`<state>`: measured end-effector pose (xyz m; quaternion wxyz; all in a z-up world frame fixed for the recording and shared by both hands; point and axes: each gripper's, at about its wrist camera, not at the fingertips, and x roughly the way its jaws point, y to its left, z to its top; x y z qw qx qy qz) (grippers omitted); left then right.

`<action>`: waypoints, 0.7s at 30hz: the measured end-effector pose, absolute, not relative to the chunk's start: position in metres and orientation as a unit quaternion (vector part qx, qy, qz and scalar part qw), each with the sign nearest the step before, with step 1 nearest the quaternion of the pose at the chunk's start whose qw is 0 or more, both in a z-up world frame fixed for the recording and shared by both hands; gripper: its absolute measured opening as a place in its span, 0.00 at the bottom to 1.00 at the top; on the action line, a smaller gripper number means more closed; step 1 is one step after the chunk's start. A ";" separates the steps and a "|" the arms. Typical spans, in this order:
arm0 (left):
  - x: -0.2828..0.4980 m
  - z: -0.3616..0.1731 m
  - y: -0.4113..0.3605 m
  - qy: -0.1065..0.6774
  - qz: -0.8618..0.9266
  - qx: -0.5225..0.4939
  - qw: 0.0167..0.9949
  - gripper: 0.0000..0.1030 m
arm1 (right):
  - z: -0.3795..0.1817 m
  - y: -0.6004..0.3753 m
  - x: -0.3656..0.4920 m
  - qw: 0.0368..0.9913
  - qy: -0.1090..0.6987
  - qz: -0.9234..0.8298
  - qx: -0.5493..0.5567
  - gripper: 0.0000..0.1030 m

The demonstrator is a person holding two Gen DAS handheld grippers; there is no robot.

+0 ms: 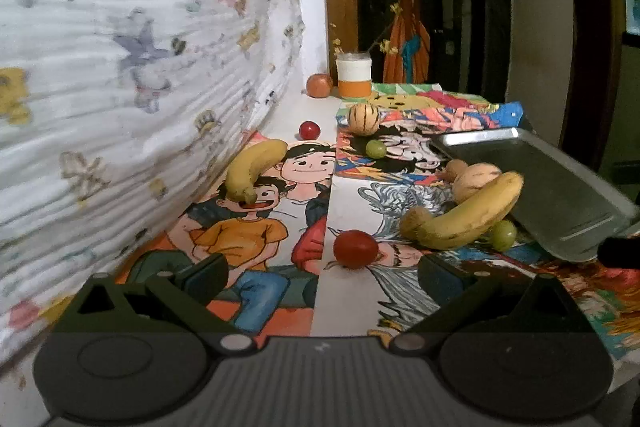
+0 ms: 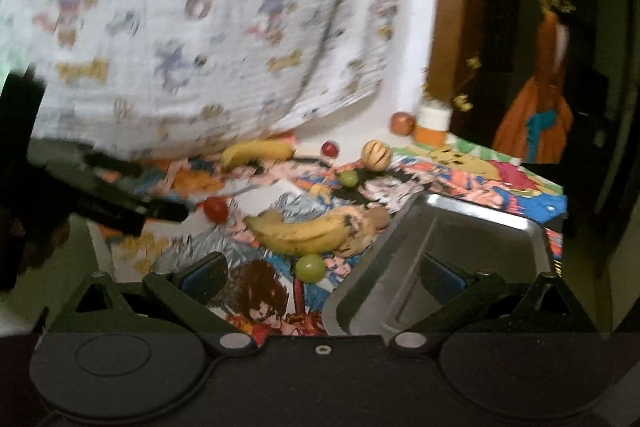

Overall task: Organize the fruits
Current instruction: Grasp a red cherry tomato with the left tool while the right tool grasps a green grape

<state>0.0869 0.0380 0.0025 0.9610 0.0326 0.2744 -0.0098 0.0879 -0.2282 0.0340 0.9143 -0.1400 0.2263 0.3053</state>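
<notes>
Red cherry tomato (image 1: pixel 355 249) just ahead of your empty, wide-open left gripper (image 1: pixel 322 273): close gently, then carry toward the steel tray (image 1: pixel 560 187). Right gripper (image 2: pixel 322 275), blurred, seemingly agape and unladen too.

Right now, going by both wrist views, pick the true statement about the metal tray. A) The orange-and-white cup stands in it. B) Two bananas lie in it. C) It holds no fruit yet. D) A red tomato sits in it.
C: the metal tray shows only bare metal inside, while the bananas, red tomato and orange-and-white cup all sit outside it on the table.
</notes>
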 end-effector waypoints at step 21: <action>0.133 -0.016 0.028 0.305 -0.056 0.063 0.949 0.60 | -0.007 -0.184 0.142 0.878 0.281 0.332 -0.201 0.38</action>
